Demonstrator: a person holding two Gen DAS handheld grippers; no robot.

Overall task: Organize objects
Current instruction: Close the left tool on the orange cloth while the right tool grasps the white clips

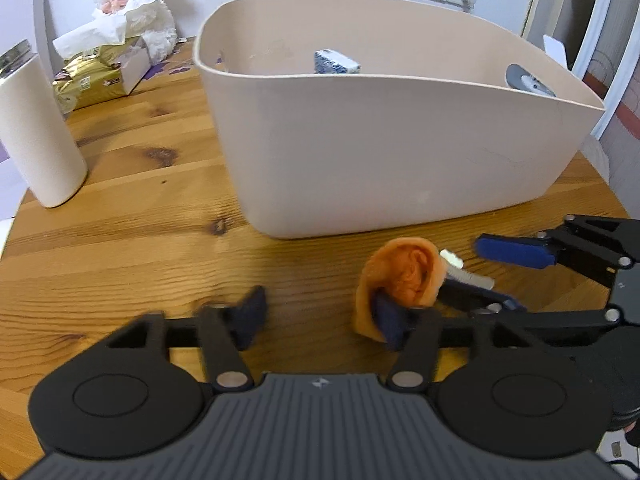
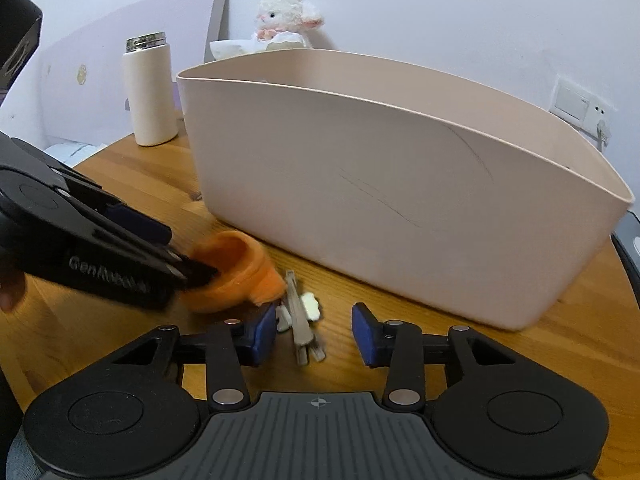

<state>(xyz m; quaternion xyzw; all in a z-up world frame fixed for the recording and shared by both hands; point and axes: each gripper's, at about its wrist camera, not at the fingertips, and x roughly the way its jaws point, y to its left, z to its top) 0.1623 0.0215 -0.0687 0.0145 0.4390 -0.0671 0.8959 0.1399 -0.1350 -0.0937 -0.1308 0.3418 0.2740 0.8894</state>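
Orange sock (image 1: pixel 404 276) lies crumpled on the wooden table (image 1: pixel 120 248), just in front of the beige plastic bin (image 1: pixel 380 152). Left gripper (image 1: pixel 320 314) has its jaws spread wide; its right blue finger pad (image 1: pixel 388 316) sits inside the sock's open cuff, while the left pad stands apart on bare wood. In the right wrist view the same finger enters the sock (image 2: pixel 236 272) from the left. Hair clip (image 2: pixel 300 316), grey with a small white flower, lies on the table touching the sock's toe end. Right gripper (image 2: pixel 314 334) is also spread, its two pads flanking the clip without touching it; its left pad is just beside the sock.

Inside the bin, a blue-and-white patterned box (image 1: pixel 334 61) and a grey round item (image 1: pixel 528 80) show above the rim. A white bottle (image 1: pixel 40 132) with a metal top stands left of the bin. A gold packet (image 1: pixel 90 78) and a plush lamb (image 1: pixel 136 8) sit near the wall behind.
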